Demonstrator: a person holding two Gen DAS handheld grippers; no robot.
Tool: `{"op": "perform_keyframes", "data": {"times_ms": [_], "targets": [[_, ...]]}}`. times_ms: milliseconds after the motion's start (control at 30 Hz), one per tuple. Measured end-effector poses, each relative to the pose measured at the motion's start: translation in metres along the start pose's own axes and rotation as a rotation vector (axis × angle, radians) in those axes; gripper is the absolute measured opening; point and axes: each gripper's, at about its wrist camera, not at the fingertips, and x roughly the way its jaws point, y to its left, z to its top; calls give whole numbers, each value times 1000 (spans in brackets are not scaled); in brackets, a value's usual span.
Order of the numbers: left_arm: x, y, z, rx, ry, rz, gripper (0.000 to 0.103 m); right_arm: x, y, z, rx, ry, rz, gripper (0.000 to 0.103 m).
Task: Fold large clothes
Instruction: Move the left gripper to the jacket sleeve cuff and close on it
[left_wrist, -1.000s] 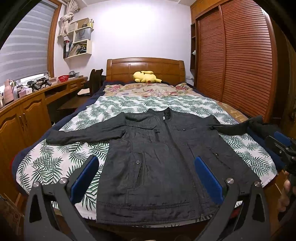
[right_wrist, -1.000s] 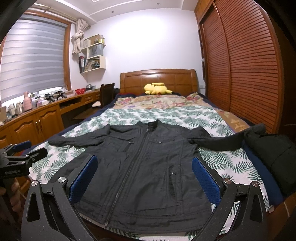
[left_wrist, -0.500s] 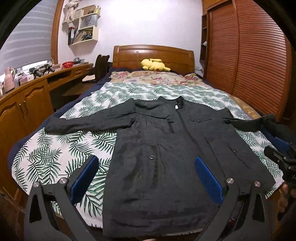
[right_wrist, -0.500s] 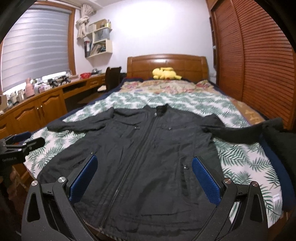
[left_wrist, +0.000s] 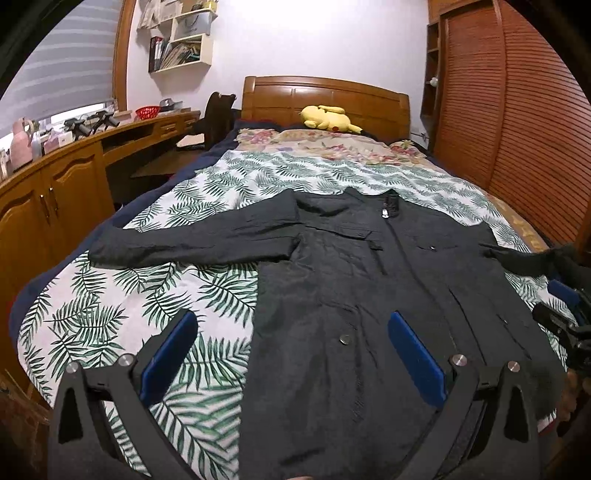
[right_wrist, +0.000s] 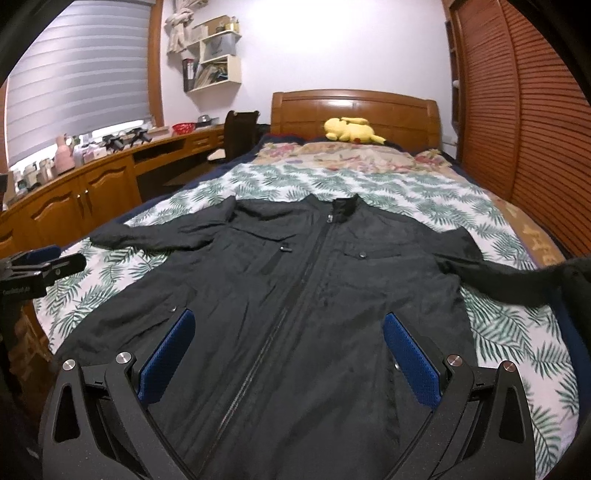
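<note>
A dark grey zipped jacket (left_wrist: 362, 295) lies flat, front up, on the leaf-print bedspread (left_wrist: 110, 310), collar toward the headboard, both sleeves spread sideways. It also shows in the right wrist view (right_wrist: 295, 295). My left gripper (left_wrist: 291, 343) is open and empty above the jacket's lower left side. My right gripper (right_wrist: 288, 339) is open and empty above the jacket's lower middle. The right gripper appears at the right edge of the left wrist view (left_wrist: 565, 325); the left gripper appears at the left edge of the right wrist view (right_wrist: 33, 269).
A yellow plush toy (left_wrist: 327, 118) lies by the wooden headboard (left_wrist: 325, 92). A long wooden desk with cabinets (left_wrist: 55, 184) runs along the left. A slatted wardrobe (left_wrist: 517, 110) stands on the right. More dark clothing (right_wrist: 576, 284) lies at the bed's right edge.
Both grippers have moved forward and down over the bed, so the jacket looks nearer and larger. Both stay open. The jacket has not moved.
</note>
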Motion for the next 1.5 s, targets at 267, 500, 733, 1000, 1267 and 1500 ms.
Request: {"op": "perform_keyframes", "data": {"times_ms": [267,500,733,1000,1267,1500], "targets": [[38,35,10,2,29,68,103,45,-2,3,-29,57,37,103],[63,87,19,-16,71,142,103,78,-2,14,-67,97,53,103],[87,152,32,-25,106,185,103,110,7,20,-120,139,60,103],[115,226,45,-90,135,234,103,146,19,28,-129,191,82,103],[145,289,53,-184,161,253,96,171,30,30,-148,227,88,103],[165,328,56,-265,181,248,75,189,39,23,-171,258,85,103]]}}
